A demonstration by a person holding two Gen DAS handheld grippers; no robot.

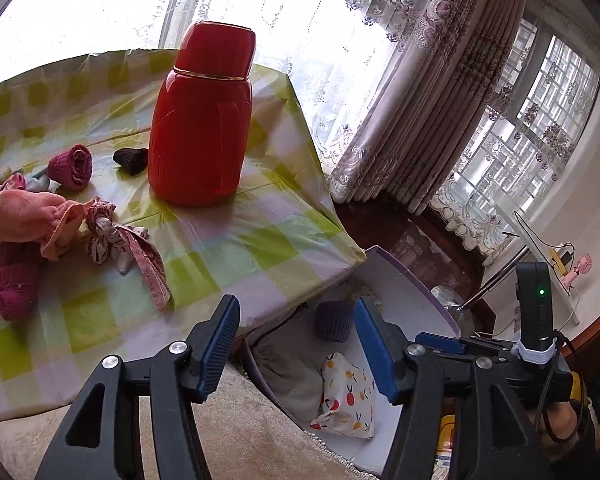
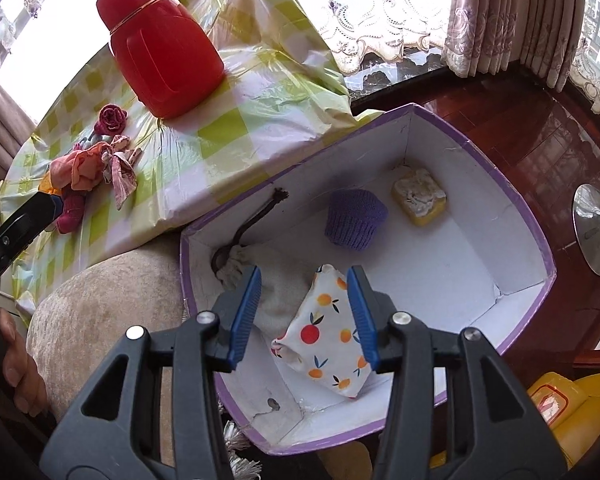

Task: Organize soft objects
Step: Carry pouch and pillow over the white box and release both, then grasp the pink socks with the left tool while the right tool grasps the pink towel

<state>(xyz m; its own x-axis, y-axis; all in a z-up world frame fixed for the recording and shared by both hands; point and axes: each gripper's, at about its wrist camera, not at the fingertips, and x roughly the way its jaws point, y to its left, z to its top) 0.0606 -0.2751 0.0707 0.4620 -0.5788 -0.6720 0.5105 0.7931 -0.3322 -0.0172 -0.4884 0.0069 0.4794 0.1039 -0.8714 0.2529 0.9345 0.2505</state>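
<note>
The fruit-print pouch (image 2: 324,340) lies flat in the near end of the purple-edged box (image 2: 512,216), propped against a pale drawstring bag (image 2: 276,284) on its left. Further in sit a purple knitted cap (image 2: 354,218) and, by the far wall, a yellow sponge (image 2: 418,196). So the box already holds four soft things.

The right gripper (image 2: 304,316) hangs directly above the pouch, its jaws spread with clear air on both sides and nothing pinched. The left gripper (image 1: 296,344) hovers at the table's near corner, jaws likewise apart and empty.

What remains is up on the checked table (image 1: 228,248), to the left of the box: a heap with a peach cloth (image 1: 28,216), a knotted patterned scarf (image 1: 116,240), a magenta knitted sock (image 1: 14,284) and a rolled magenta piece (image 1: 72,166) behind it, near the red flask (image 1: 200,120) (hard, so probably not part of this job).

That heap lies up and left of both sets of jaws, and the left hand looks the nearer one. The scarf's long tail runs toward the table's near edge, roughly in line with the left gripper's reach, so I'd expect a turned wrist or a pinch at the knot.
</note>
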